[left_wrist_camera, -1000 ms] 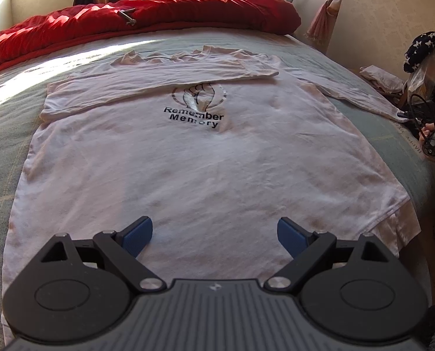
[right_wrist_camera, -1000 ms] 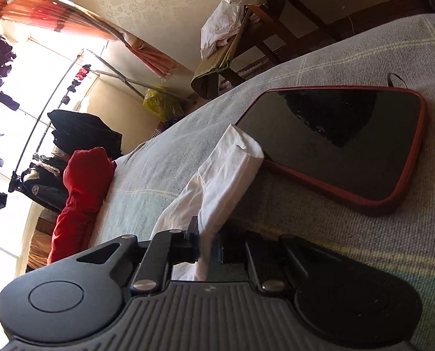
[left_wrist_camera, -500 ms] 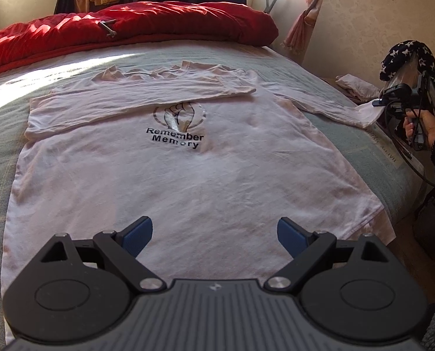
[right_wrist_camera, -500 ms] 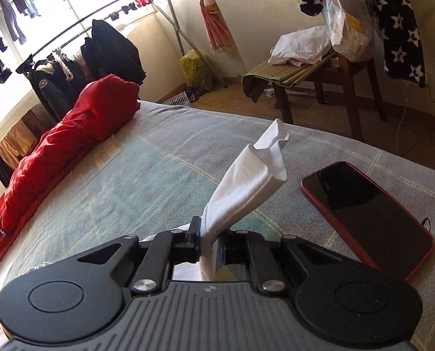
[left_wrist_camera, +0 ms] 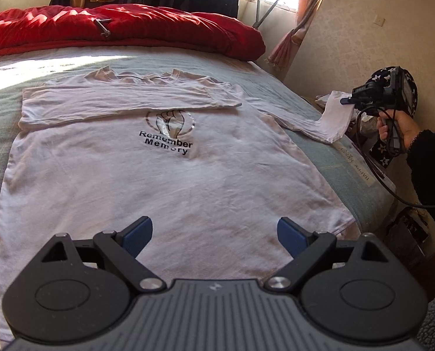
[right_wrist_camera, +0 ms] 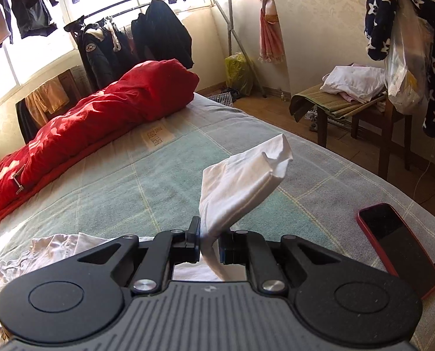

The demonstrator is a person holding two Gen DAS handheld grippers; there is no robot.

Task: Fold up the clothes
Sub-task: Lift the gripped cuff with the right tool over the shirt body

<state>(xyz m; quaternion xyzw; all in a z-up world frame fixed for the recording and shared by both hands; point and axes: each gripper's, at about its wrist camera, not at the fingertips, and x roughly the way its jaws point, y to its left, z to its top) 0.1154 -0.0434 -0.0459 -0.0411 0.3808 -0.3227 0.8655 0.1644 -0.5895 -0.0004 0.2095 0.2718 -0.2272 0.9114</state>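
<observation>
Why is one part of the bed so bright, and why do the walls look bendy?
Left wrist view: sunlight from the window washes out the bed sheet beside the white shirt. Right wrist view: the window glares white, so the hanging clothes look dark. Both views: the fisheye lens curves the walls near the edges.

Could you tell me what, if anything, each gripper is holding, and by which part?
The right gripper holds the white shirt by its sleeve cuff; the left gripper is open and holds nothing.

A shirt (left_wrist_camera: 165,181) lies on the bed (left_wrist_camera: 1,122), a phone (right_wrist_camera: 398,248) right of it.
</observation>
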